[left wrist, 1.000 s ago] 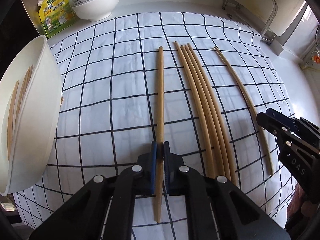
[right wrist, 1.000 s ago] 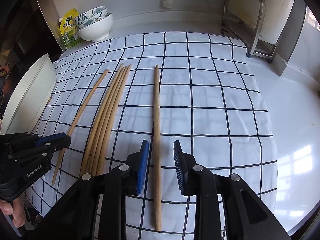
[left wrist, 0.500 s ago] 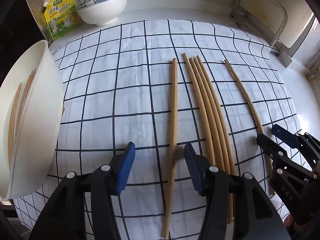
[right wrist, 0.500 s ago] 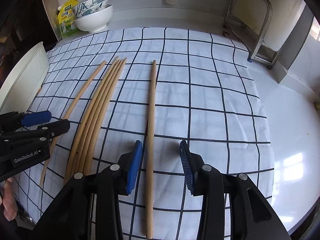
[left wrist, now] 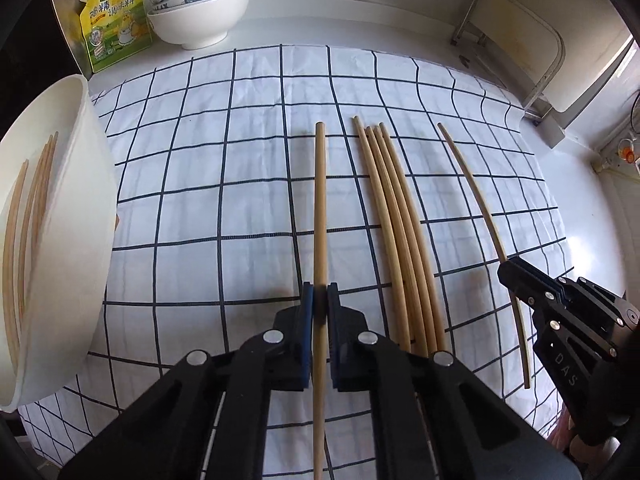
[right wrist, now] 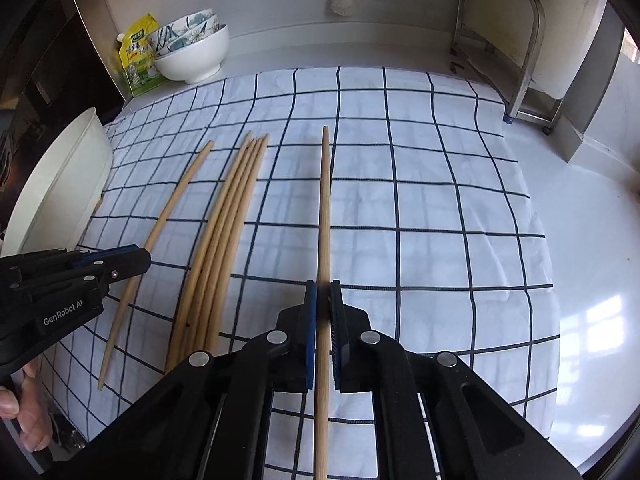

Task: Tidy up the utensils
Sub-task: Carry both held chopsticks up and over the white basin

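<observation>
The left gripper [left wrist: 320, 305] is clenched on a single wooden chopstick [left wrist: 320, 200]. Its jaws have just been closing, and the blue pads now press the stick from both sides. The grip sits toward the near end, and the rest of the stick runs straight toward the far side of the checked cloth [left wrist: 200, 200].

The right gripper [right wrist: 323, 300] has likewise just been closing and now grasps another single chopstick [right wrist: 326, 200] between its pads, also toward the near end. Whether either stick is off the cloth cannot be told.

Between the two held sticks, a bundle of four chopsticks [left wrist: 396, 232] lies on the cloth. They touch one another along their length and fan slightly at the far tips. This bundle is apart from both held sticks.

At the left edge of the cloth stands a white container [left wrist: 80, 200] with several chopsticks [left wrist: 24, 240] already inside it.

The cloth covers a white counter [right wrist: 580, 240]. At the far left corner, white bowls [left wrist: 200, 20] are stacked, with a patterned one on top, just beside a yellow pouch [left wrist: 116, 28]. A metal rack [right wrist: 528, 60] stands at the far right. In the right wrist view, part of a hand [right wrist: 20, 420] shows at the near left, behind the left gripper.
</observation>
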### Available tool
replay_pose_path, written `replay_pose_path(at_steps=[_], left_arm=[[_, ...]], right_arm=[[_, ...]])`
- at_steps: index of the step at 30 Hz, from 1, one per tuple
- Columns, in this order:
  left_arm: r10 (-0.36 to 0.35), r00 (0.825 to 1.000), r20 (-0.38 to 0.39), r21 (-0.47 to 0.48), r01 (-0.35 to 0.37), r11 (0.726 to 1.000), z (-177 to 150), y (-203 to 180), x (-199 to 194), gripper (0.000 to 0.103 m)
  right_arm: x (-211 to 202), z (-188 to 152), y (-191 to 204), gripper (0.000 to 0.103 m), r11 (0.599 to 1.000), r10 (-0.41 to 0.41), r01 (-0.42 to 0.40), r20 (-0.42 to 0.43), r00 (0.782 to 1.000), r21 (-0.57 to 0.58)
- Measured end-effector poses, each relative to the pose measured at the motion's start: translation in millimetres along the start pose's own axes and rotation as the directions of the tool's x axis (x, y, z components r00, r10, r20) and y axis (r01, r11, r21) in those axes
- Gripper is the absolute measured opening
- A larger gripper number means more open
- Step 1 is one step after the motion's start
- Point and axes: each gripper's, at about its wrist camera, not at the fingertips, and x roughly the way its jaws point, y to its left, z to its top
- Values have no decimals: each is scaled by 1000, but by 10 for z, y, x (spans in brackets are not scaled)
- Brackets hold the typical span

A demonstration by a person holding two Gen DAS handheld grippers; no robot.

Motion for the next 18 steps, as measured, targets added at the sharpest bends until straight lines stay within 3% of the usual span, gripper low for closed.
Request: replay_pose_path(at_steps=[9, 18], left_arm=[[-21, 993, 120, -26, 25, 999, 183, 419, -702, 7], [111, 971, 213, -174, -74, 982, 241, 1592, -1286, 7]], right_arm=[[-449, 458, 533, 6, 994, 105, -103, 87, 991, -33], [-360, 938, 1805, 6, 950, 268, -247, 92, 959, -189]])
